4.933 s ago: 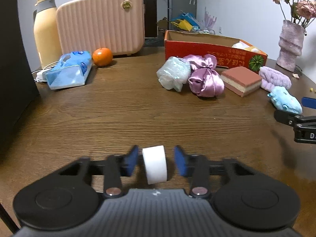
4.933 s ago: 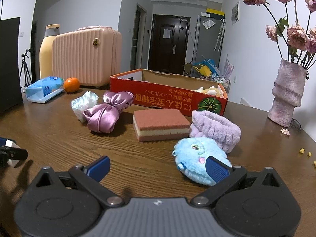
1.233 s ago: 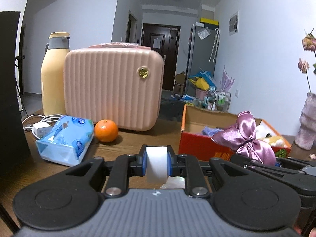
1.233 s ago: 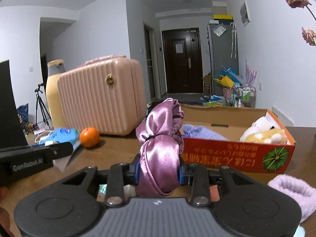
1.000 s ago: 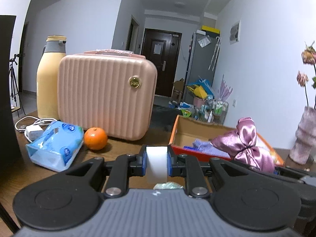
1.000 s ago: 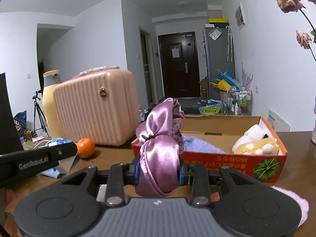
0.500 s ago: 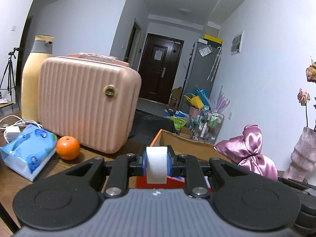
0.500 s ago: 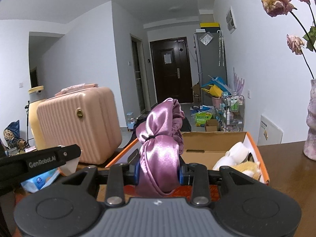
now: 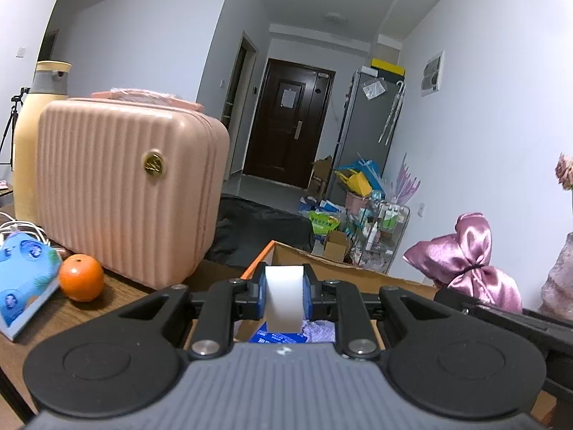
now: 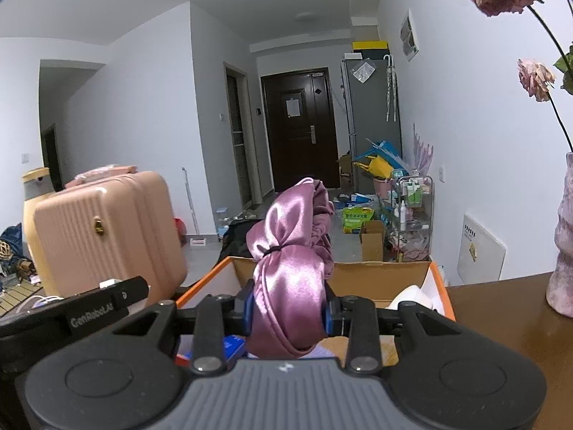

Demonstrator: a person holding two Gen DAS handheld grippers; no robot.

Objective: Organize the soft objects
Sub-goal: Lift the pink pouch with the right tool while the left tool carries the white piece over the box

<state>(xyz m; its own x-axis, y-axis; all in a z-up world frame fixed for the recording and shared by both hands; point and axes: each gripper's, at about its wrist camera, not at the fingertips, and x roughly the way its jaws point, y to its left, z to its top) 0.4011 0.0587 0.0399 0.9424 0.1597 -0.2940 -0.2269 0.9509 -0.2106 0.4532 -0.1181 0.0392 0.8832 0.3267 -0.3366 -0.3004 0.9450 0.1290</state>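
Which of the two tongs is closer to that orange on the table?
Left. The left tongs, clamped on a white block, are just right of the orange. The right tongs, holding a satin bow, sit further right, beyond the left ones.

Dim, cool indoor light; soft shadows; strong fisheye edge distortion.

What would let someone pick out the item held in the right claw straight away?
Start at the orange-rimmed cardboard box on the wooden table; the right claw is poised at its near edge. Clamped between its blue pads is a shiny purple satin bundle, cinched by a thin dark band into a bow shape. Glossy and gathered, it is unlike the plain white foam block in the left claw.
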